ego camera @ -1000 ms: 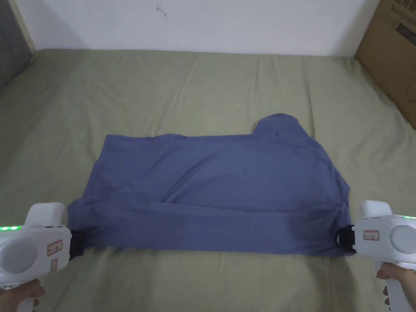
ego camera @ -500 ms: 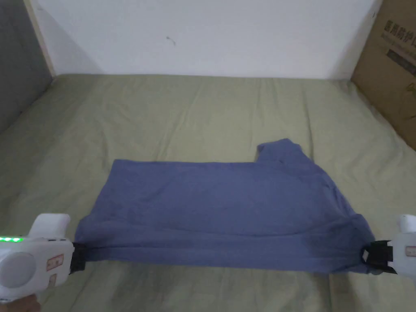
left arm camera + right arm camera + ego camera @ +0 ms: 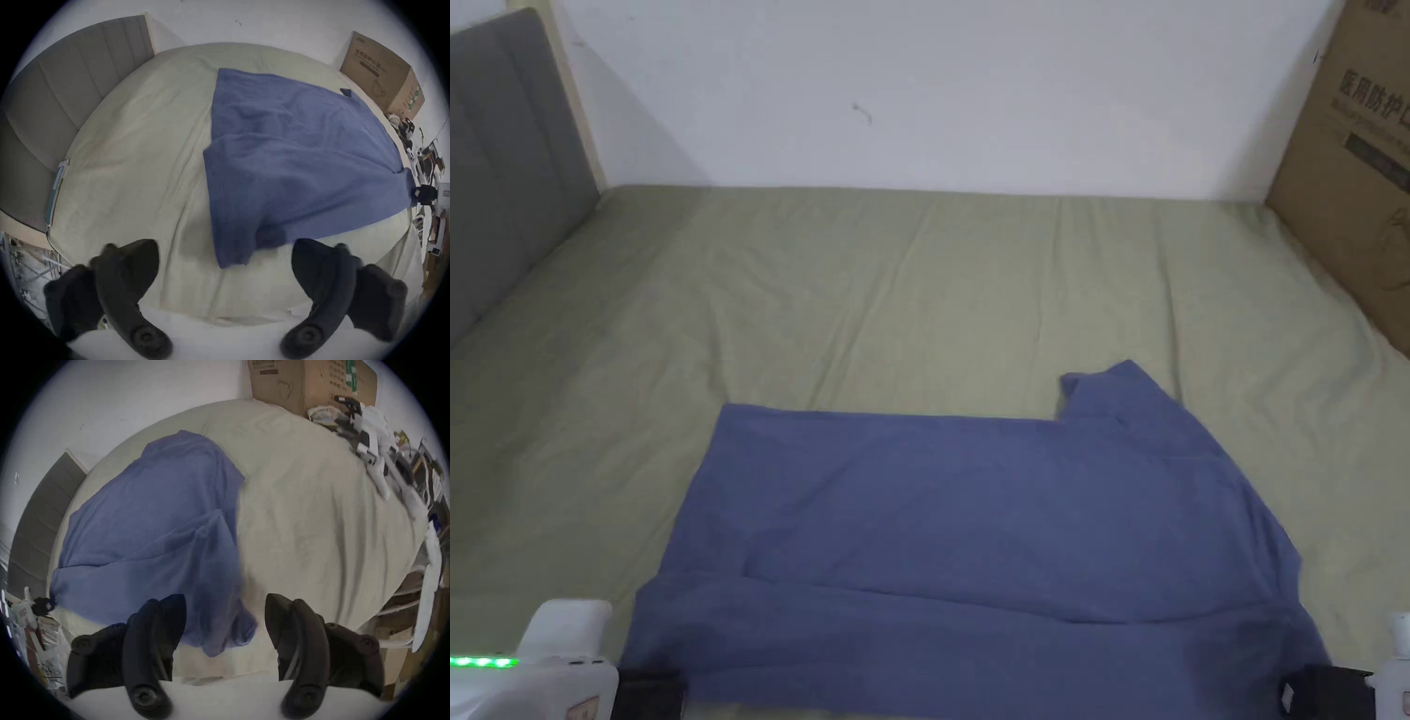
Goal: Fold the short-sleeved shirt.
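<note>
Blue short-sleeved shirt (image 3: 975,534) lies spread on the green bed sheet (image 3: 919,281), near edge folded over into a band along the front, one sleeve (image 3: 1120,394) sticking out at the far right. Left gripper (image 3: 224,246) sits at the shirt's near left corner; in the left gripper view its fingers (image 3: 131,263) are wide apart, corner of cloth lying loose between them, not clamped. Right gripper (image 3: 225,606) sits at the near right corner; in the right gripper view its fingers (image 3: 292,628) are also apart, cloth draped between, touching the left finger only. Grey headboard (image 3: 506,159) at left, cardboard box (image 3: 1355,141) at right against the white wall (image 3: 937,84).
</note>
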`<action>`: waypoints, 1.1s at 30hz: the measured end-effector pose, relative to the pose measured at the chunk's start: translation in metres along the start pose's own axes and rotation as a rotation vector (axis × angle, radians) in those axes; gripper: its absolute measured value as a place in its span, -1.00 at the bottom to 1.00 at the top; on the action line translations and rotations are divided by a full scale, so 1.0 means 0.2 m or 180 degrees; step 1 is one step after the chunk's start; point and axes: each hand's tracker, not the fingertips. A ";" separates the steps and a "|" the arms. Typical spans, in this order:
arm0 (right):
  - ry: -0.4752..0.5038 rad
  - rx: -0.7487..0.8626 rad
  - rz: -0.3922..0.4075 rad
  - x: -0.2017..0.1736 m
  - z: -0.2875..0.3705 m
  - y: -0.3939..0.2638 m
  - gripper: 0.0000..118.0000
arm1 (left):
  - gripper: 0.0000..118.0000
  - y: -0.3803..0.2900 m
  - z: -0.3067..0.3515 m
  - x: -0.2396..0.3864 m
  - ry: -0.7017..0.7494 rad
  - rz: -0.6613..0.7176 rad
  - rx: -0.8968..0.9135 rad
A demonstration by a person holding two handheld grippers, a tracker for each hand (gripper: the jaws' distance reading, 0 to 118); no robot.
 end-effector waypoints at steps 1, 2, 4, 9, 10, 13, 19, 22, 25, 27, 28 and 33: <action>-0.0006 0.0086 0.0046 -0.01 0.04 0.02 0.25 | 0.85 0.02 0.04 0.00 -0.0017 0.0027 0.0091; 0.0047 0.0189 0.0063 -0.01 0.07 0.05 0.25 | 0.86 0.05 0.08 0.00 -0.0067 0.0081 0.0180; 0.0088 0.0324 0.0029 -0.03 0.12 0.13 0.25 | 0.85 0.12 0.13 0.00 -0.0104 0.0166 0.0323; 0.0361 0.0609 0.0135 -0.17 0.20 0.37 0.22 | 0.28 0.34 0.20 0.09 -0.0423 0.0240 0.0661; 0.0391 0.0649 0.0193 -0.20 0.18 0.41 0.13 | -0.17 0.37 0.19 0.12 -0.0465 0.0222 0.0671; 0.0385 0.0624 0.0207 -0.28 0.08 0.50 -0.95 | -0.96 0.43 0.11 0.19 -0.0367 0.0116 0.0620; 0.0493 0.0364 0.0062 -0.33 -0.15 0.61 -0.99 | -1.00 0.52 -0.05 0.27 -0.0485 0.0179 0.0473; 0.0387 0.0456 0.0108 -0.34 -0.23 0.77 -0.99 | -1.00 0.63 -0.11 0.29 -0.0500 0.0183 0.0455; 0.0362 0.0429 0.0126 -0.32 -0.35 1.04 0.07 | -1.00 0.74 -0.15 0.32 -0.0491 0.0120 0.0501; 0.0322 0.0380 0.0166 -0.32 -0.45 1.19 0.37 | -1.00 0.80 -0.19 0.35 -0.0463 0.0087 0.0509; 0.0246 0.0390 0.0190 -0.31 -0.49 1.25 0.37 | -1.00 0.82 -0.21 0.35 -0.0458 0.0071 0.0511; 0.0125 0.0119 0.0198 -0.31 -0.75 1.40 0.37 | -1.00 0.87 -0.32 0.38 -0.0470 0.0090 0.0415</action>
